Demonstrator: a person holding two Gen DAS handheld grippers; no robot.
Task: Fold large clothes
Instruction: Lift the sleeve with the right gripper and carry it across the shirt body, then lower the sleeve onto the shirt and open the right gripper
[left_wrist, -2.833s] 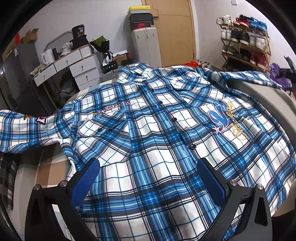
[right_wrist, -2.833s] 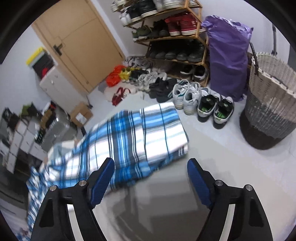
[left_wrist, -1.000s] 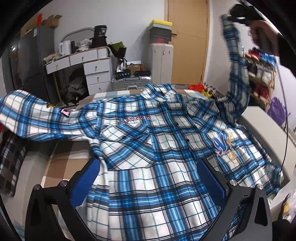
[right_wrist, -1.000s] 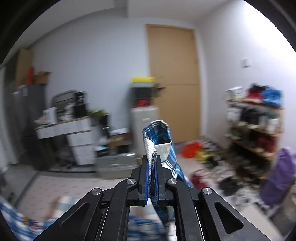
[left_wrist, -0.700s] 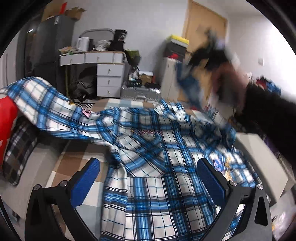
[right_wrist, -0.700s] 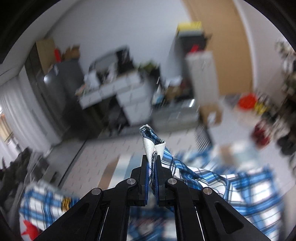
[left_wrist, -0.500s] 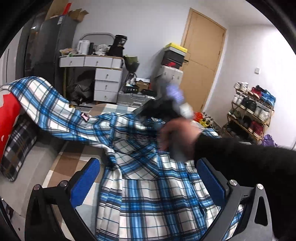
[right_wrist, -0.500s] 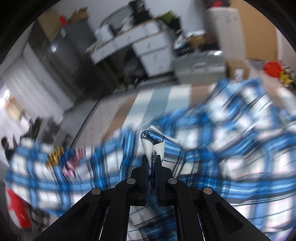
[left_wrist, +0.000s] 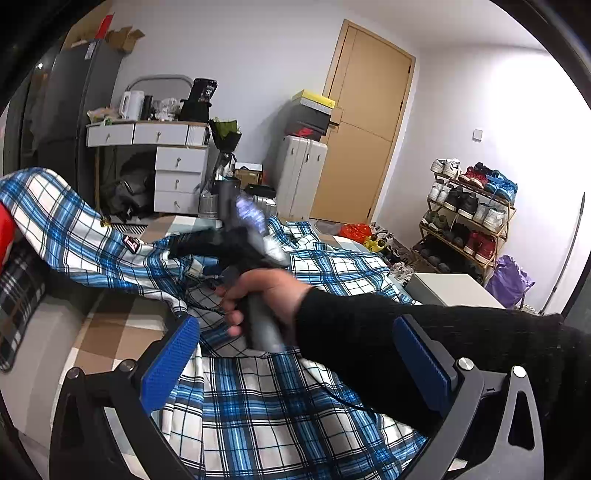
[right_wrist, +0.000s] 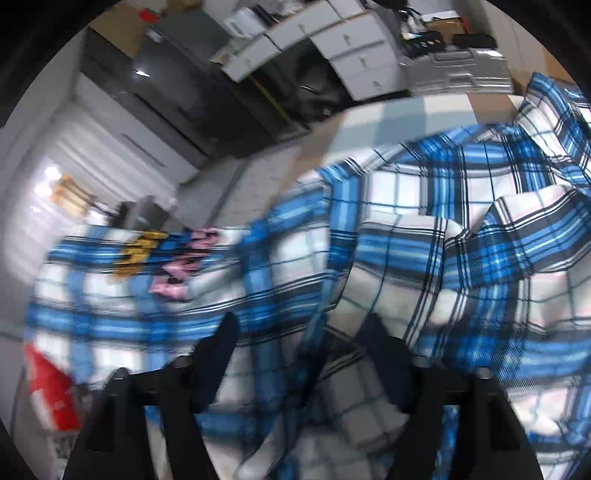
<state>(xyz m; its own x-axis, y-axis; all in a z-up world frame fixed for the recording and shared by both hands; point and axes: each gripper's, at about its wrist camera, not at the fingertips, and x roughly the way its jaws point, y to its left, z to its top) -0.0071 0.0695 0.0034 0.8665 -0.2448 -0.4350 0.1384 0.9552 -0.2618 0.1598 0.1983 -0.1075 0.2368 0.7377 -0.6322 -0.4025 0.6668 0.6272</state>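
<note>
My right gripper (right_wrist: 301, 354) is opening over the plaid shirt (left_wrist: 258, 410)

The shirt lies spread across the bed, filling the lower middle of both views, one sleeve trailing to the upper left. I see shirt cloth between my right jaws as they spread, though blur hides whether the pads touch it. My left gripper (left_wrist: 295, 363) stands wide apart, holding nothing, above the shirt's hem. My right hand (left_wrist: 266, 291) and black sleeve (left_wrist: 406, 332) cover the shirt's middle
</note>
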